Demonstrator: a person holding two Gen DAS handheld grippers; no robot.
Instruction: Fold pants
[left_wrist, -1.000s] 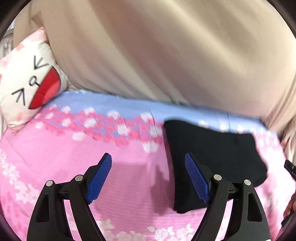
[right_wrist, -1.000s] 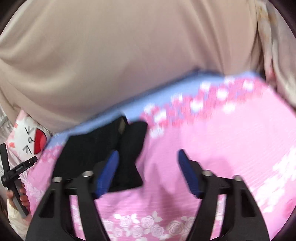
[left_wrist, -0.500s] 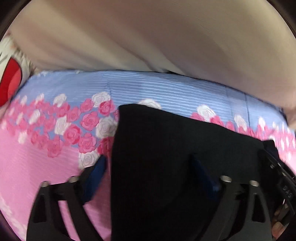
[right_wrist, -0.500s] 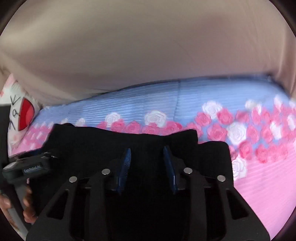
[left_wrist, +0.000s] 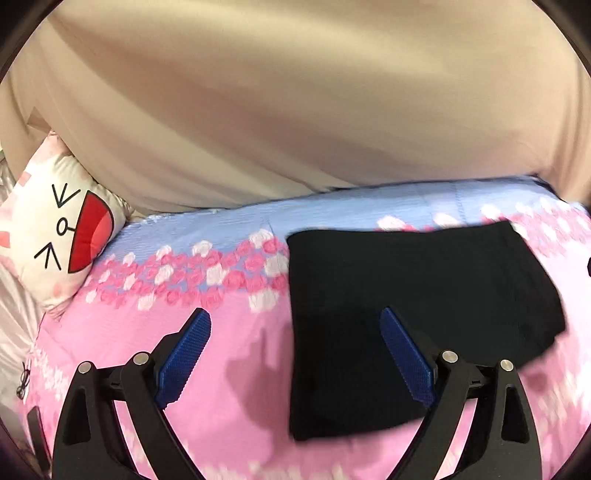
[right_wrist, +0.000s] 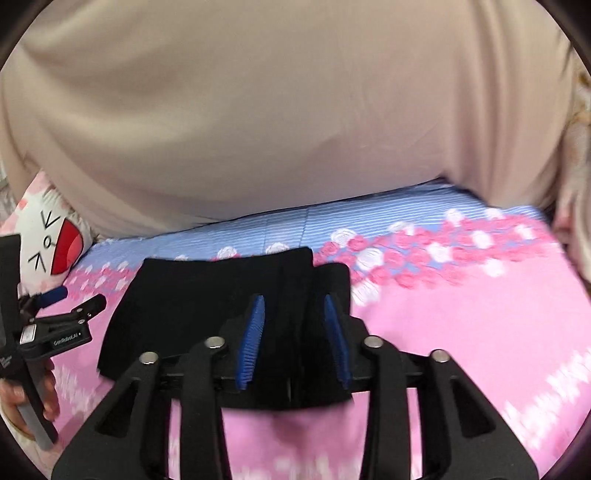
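The black pants (left_wrist: 417, 306) lie folded into a compact rectangle on the pink floral bedspread (left_wrist: 155, 332). My left gripper (left_wrist: 295, 350) is open and empty, held above the pants' left edge. In the right wrist view the pants (right_wrist: 207, 295) lie in front of my right gripper (right_wrist: 293, 332). Its blue pads (right_wrist: 253, 332) stand partly apart over the right end of the pants, with dark cloth between them; whether they touch the cloth is unclear. The left gripper also shows at the left edge of the right wrist view (right_wrist: 66, 317).
A beige curtain (left_wrist: 295, 110) hangs behind the bed. A white cartoon-face pillow (left_wrist: 55, 236) lies at the far left; it also shows in the right wrist view (right_wrist: 51, 240). The bedspread has a blue band (right_wrist: 369, 218) along the far edge.
Both grippers have pulled back and up from close over the pants. The left gripper has shifted left of the pants. The right jaws stay narrower than one second ago.
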